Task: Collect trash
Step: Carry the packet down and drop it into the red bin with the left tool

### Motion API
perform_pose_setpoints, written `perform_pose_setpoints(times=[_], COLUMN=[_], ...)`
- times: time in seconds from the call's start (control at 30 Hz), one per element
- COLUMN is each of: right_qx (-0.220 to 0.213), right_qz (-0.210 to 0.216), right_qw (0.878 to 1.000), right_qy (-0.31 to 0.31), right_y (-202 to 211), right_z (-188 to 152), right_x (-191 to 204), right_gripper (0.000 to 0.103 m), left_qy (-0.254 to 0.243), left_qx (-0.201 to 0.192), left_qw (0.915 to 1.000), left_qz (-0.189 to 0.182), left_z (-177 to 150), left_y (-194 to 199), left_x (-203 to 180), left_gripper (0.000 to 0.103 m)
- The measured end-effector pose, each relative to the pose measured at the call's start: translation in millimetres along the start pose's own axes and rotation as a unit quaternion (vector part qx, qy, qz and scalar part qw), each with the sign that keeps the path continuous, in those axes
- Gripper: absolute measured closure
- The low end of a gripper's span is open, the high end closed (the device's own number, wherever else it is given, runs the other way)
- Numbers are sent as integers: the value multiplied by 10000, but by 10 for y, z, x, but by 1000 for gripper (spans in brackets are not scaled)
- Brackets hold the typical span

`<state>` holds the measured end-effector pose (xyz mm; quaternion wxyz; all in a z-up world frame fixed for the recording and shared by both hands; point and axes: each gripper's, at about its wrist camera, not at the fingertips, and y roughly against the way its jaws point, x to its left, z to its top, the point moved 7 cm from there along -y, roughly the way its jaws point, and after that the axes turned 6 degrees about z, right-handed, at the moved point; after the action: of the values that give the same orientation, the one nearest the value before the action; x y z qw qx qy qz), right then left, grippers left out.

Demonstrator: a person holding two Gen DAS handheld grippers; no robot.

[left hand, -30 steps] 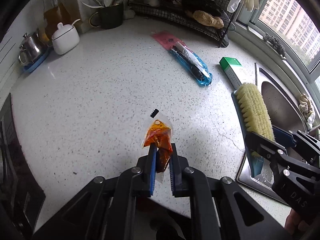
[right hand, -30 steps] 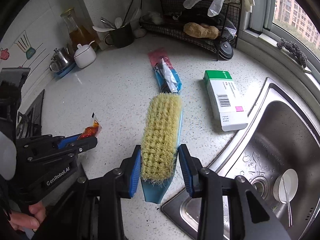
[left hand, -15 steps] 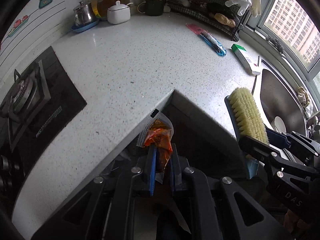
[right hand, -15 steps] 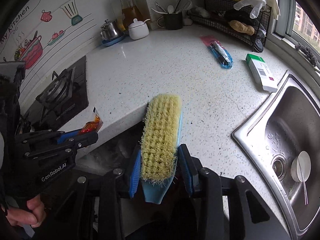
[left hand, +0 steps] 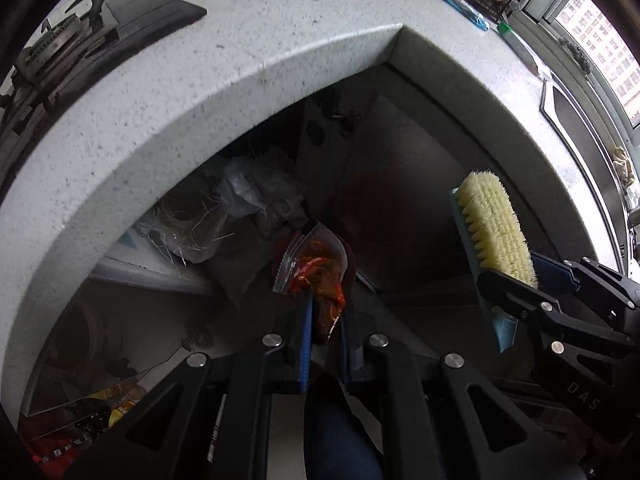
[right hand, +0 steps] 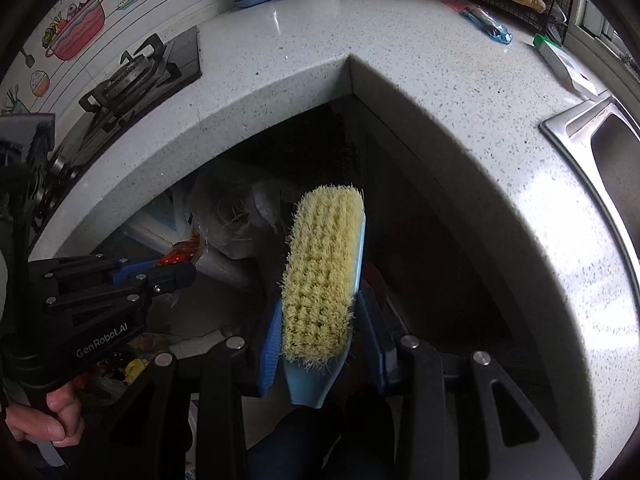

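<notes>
— What do the left gripper's fingers hold?
— They clench a red sauce packet, below the speckled surface's edge.
— And the right gripper?
— Its fingers grasp a yellow-bristled scrub brush over the dark corner recess.

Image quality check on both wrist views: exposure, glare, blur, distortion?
Left wrist: countertop bright, space below it murky, sachet in the left gripper dim but readable; window blown out. Right wrist: brush sharp and well lit, glare on the counter near the sink. Both: strong fisheye bending, dark corners.
</notes>
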<state>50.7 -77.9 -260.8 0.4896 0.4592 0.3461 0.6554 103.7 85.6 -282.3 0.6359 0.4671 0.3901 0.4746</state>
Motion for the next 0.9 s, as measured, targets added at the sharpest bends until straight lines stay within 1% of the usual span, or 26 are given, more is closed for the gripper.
perform_pose_setpoints(times=[0.1,0.2,0.37,0.4,0.47,0.57,0.6,0.7,0.8,0.87,0.9], right_qx=[139,231,373,390,393,371,398,489,524,565,585], right_qz=[30,34,-49,-59,-135,-140,-133,-122,-131,-153,-169], right_qw=[9999,9997,9993,9992,9991,9992,9991,9986,9984,9981,9979], right_qy=[-11,2,-90,-104,-61,-29,-52,-134,-176,-207,-224], right_y=[-294,-620,-1189,-1293,-1501,-1801,-1901,-2159,-2308,-2399,-2421], right_z=[-80,-136,-190,-215,-229,-269,-364,-427,-465,-470,-475], right_x=[-111,-228,-483,-521,-612,-724,-688,-821,-891,-919,-923], right_gripper=[68,68,68,68,68,68,68,68,68,68,68], left_qy=[-2,23,-47,-55,-128,-211,-223,-286,-322,-334,-332], left_qx=[27,149,214,234,298,268,285,300,351,415,437], left_qw=[10000,9999,9998,9997,9994,9994,9993,9991,9988,9984,9983], left_qz=[-25,-68,30,47,-81,-6,11,-45,-133,-171,-186], left_z=[-77,-133,-163,-161,-160,-152,-158,-173,-164,-161,-157], left_y=[-298,-670,-1293,-1422,-1658,-1984,-2096,-2337,-2520,-2616,-2646], left_x=[2,21,-15,-21,-37,-61,-63,-97,-138,-173,-190], left_gripper=[93,93,92,92,92,92,92,92,91,83,81])
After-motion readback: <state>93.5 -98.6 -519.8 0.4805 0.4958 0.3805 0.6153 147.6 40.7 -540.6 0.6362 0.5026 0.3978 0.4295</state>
